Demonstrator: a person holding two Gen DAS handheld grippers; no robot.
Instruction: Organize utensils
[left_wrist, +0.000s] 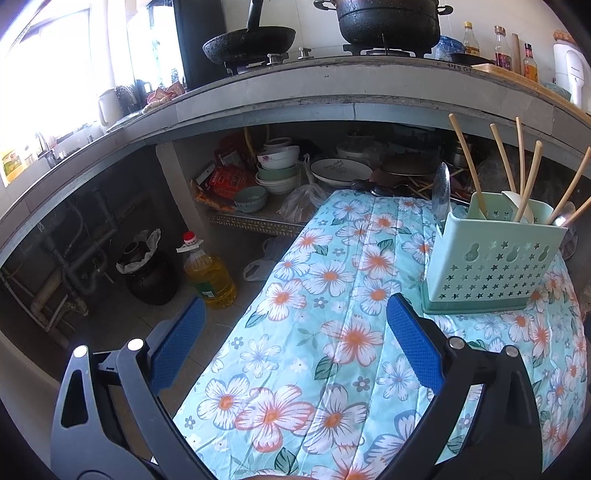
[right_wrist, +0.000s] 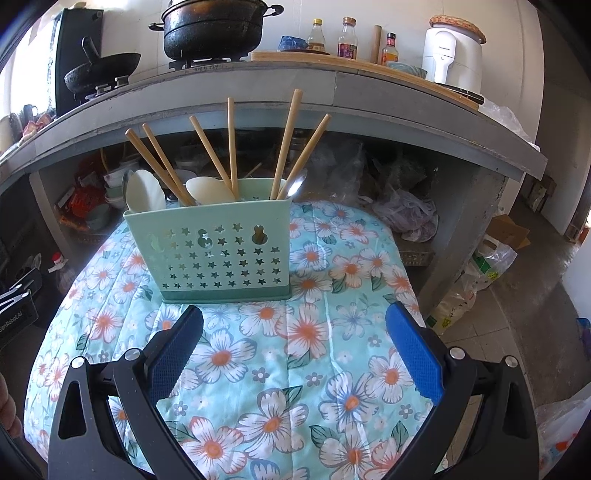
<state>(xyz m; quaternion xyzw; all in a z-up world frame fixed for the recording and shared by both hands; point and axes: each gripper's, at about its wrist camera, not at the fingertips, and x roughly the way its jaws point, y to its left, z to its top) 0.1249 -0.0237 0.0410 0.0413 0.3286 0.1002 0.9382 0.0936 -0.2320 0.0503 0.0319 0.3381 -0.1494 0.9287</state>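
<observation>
Both tools (left_wrist: 295, 317) (right_wrist: 294, 325) spread apart, mint star-punched caddy (right_wrist: 221, 247) upright, chopsticks (right_wrist: 284, 144) and spoons (right_wrist: 146, 195) inside

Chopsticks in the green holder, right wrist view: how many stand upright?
6: two chopsticks lean left, two stand mid-holder, two lean right. Lower ends hidden.

holder (right_wrist: 218, 254) on table (right_wrist: 332, 369) | chopsticks (right_wrist: 232, 147), spoons (right_wrist: 208, 190) in holder

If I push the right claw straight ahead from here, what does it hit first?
Most likely the green utensil holder, standing on the floral cloth just beyond the open right claw and a little left of centre. Depth is unclear.
</observation>
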